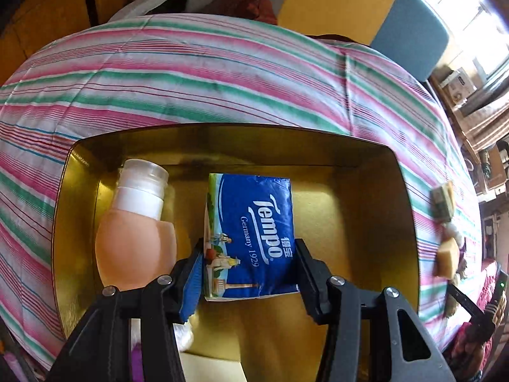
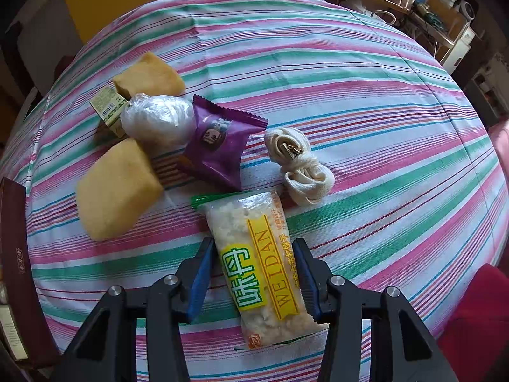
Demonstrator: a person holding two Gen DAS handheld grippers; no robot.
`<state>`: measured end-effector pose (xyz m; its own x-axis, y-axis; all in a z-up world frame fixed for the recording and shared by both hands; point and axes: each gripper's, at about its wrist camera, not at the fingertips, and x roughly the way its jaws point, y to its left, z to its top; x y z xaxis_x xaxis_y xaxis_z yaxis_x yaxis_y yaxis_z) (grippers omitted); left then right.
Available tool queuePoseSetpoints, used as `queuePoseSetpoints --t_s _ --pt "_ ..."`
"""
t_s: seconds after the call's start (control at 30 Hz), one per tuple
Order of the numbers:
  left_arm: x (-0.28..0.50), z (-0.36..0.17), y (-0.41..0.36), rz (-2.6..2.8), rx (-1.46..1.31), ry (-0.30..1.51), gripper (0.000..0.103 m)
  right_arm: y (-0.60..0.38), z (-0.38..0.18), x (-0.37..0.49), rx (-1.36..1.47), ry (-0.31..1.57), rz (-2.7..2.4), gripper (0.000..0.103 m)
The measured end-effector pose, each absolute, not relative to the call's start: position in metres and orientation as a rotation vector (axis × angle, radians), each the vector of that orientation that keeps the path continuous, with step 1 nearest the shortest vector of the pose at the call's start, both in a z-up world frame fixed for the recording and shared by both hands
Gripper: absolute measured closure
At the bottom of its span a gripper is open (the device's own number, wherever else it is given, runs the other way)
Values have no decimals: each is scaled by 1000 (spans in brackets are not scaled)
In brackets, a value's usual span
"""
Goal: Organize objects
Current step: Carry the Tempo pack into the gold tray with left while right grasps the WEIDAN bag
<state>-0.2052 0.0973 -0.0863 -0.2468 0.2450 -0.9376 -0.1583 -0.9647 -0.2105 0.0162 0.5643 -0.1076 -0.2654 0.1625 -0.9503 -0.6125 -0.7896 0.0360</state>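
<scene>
In the left wrist view my left gripper point(image 1: 249, 270) is shut on a blue Tempo tissue pack point(image 1: 251, 232), holding it over the gold tin box point(image 1: 375, 156). A peach squeeze bottle with a white cap point(image 1: 133, 232) lies in the box at its left. In the right wrist view my right gripper point(image 2: 253, 277) stands open around a WEIDAN cracker packet point(image 2: 257, 267) lying on the striped tablecloth; the fingers sit at its two sides with a small gap on the left.
Beyond the packet lie a purple snack packet point(image 2: 219, 146), a white rolled strap with a clasp point(image 2: 299, 165), a clear plastic bundle point(image 2: 159, 121), two yellow sponge-like blocks point(image 2: 117, 187) point(image 2: 149, 73) and a small green carton point(image 2: 109, 108). A dark box point(image 2: 16, 254) lies at the left edge.
</scene>
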Motion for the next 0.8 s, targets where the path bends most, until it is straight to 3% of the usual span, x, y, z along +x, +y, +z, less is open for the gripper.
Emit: queuePoseSetpoints --t_s 0.37,0.67,0.8 --pt "-215 -92 108 2311 -1741 -58 50 575 -103 22 -1505 543 2088 52" --pt "-207 -72 100 2357 -1691 -59 49 583 -98 27 -1506 534 2089 53" --pt "-184 -44 94 2441 -1542 -31 49 588 -95 31 -1508 524 2090 54"
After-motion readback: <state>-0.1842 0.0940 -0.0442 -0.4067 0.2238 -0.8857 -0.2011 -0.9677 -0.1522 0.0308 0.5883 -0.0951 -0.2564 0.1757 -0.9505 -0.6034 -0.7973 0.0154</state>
